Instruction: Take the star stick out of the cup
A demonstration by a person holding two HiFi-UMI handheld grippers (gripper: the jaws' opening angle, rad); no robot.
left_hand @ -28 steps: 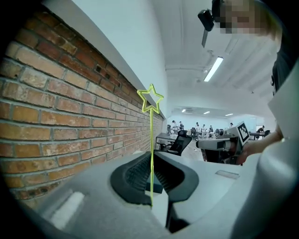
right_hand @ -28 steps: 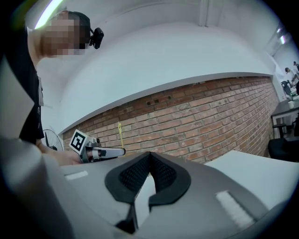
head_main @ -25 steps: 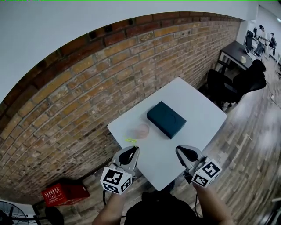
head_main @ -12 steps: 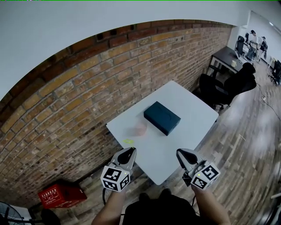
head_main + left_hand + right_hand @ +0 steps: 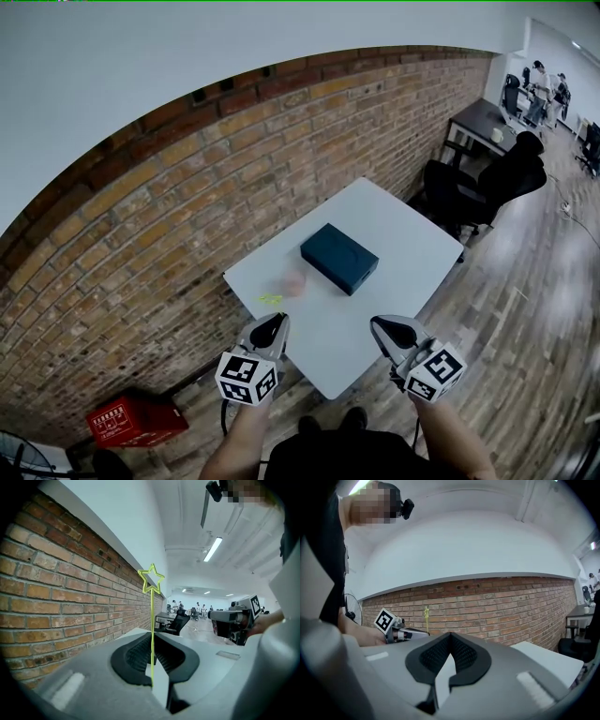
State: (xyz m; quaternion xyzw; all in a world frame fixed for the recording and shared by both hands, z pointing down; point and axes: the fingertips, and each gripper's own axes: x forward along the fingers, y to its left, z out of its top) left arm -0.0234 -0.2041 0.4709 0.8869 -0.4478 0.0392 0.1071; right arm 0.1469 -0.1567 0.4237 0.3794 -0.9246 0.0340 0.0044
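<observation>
Compared with a second ago, the white table point(image 5: 398, 234) and the matte dark box point(image 5: 339, 257) look smaller in the head view. The left gripper point(image 5: 152, 643) stays pinched on the star stick point(image 5: 152, 616), a thin yellow-green wire topped by a hollow star. It stands upright, clear of the translucent pink cup point(image 5: 296, 281) beside the box. The right gripper point(image 5: 450, 639) has its ribbed black jaws together, with nothing between them.

Left gripper point(image 5: 277, 323) and right gripper point(image 5: 382, 326) with smooth grey bodies, black ribbed pads point(image 5: 136, 657) forming a pointed arch, white cubes point(image 5: 247, 380) with black square markers, dark top point(image 5: 356, 455), black shoes point(image 5: 351, 419), small black head camera point(image 5: 407, 507)
</observation>
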